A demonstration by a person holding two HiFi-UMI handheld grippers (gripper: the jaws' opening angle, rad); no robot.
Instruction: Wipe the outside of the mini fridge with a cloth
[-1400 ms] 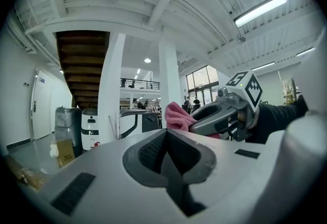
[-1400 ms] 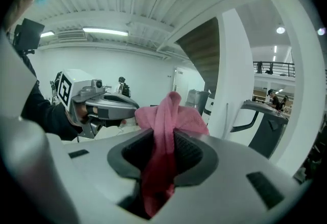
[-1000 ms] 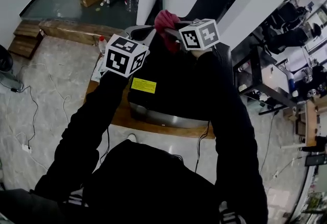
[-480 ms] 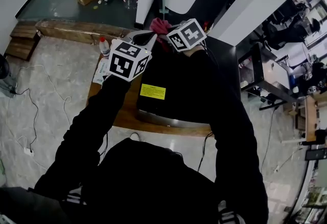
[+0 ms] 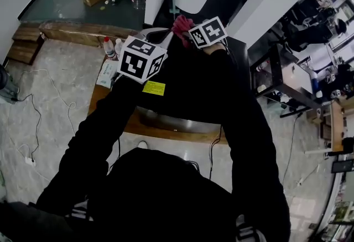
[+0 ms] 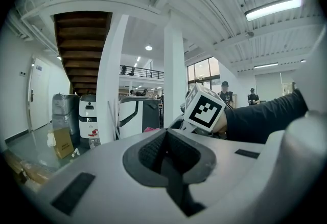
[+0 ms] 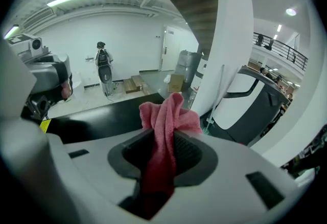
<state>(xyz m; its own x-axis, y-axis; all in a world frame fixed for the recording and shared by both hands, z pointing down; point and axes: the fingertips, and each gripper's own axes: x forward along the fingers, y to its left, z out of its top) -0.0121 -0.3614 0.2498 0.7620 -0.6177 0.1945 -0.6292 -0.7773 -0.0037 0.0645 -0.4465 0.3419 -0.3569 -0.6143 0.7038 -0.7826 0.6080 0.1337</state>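
- The right gripper (image 7: 163,154) is clamped on a pink cloth (image 7: 166,115). The cloth runs up between the jaws and bunches above their tips.
- The left gripper (image 6: 166,154) has its jaws pressed together with nothing between them. It is raised above the fridge and faces out into the room.
- In the head view the cloth (image 5: 180,24) sits at the far edge of the black mini fridge (image 5: 180,72), ahead of the right gripper (image 5: 187,32). The left gripper (image 5: 157,33) is just to its left.
- Against the yellow sticker (image 5: 154,88) on the fridge top, the cloth lies further right than it did half a second ago. That is about where it was a second ago.
- The two marker cubes stand slightly further apart than half a second ago, but closer than a second ago.
- Both grippers keep the same grip across all three moments.
- The fridge rests on a wooden board (image 5: 133,125), and a small bottle (image 5: 109,47) stands off its left corner.
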